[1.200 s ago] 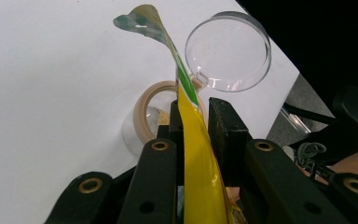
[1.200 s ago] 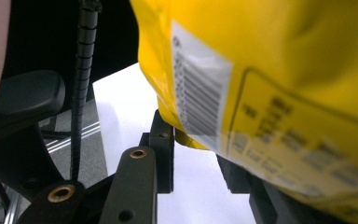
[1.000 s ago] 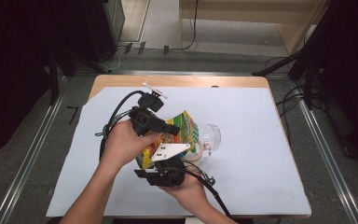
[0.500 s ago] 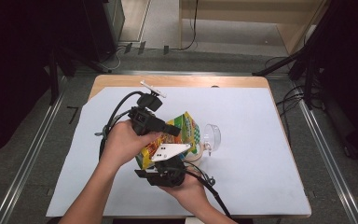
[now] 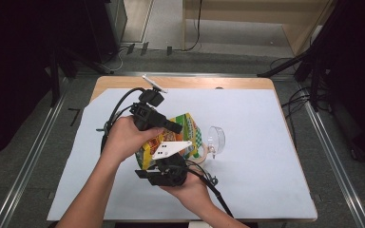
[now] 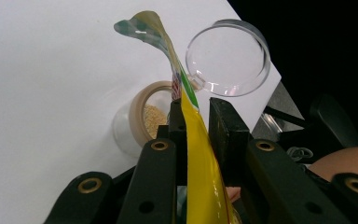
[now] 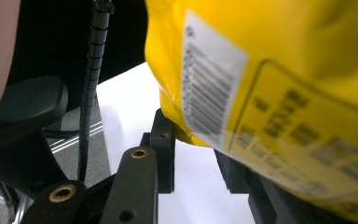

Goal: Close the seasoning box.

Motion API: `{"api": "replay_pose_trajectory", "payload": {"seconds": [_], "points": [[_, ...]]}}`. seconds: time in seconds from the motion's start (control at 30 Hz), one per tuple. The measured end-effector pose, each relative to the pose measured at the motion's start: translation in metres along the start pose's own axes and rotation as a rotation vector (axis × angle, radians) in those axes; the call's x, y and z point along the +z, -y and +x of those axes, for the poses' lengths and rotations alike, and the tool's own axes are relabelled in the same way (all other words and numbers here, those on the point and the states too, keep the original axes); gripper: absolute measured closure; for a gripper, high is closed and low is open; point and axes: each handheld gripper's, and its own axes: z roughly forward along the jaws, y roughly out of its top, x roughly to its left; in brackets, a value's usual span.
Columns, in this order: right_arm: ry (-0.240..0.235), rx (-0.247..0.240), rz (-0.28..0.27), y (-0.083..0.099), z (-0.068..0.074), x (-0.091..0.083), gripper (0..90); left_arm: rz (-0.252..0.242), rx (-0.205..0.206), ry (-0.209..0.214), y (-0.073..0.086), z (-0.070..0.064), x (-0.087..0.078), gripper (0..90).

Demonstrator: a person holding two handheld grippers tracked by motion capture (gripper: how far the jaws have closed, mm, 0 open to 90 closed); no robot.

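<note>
High view: jar (image 5: 200,153) behind pouch (image 5: 186,127)

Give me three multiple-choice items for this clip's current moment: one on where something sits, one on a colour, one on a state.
1. Where does the clear lid lie?
A. On the white sheet beside the jar
B. On top of the jar
C. On the floor

2. What is the main colour of the pouch?
A. Blue
B. Yellow
C. Black

3. How does the left gripper stand toward the pouch?
A. Open, well clear of it
B. Lying on the table
C. Its jaws straddle the pouch's thin edge

Answers:
1 A, the left gripper view shows the lid flat on the sheet next to the open jar.
2 B, the right gripper view shows a yellow surface.
3 C, the pouch passes between the two black jaws.
</note>
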Motion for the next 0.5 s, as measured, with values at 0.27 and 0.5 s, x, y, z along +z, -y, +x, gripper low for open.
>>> {"api": "replay_pose_trajectory", "payload": {"seconds": [0.27,0.5], "points": [[-0.004,-0.011,0.005,0.0033,-0.0014,0.0029,71.2,-0.011,-0.002,-0.004,0.0038,0.006,0.0023,79.4],[-0.003,-0.011,0.003,0.0047,-0.0004,0.0023,71.2,-0.016,0.001,0.001,0.0054,0.0055,0.0028,79.4]]}}
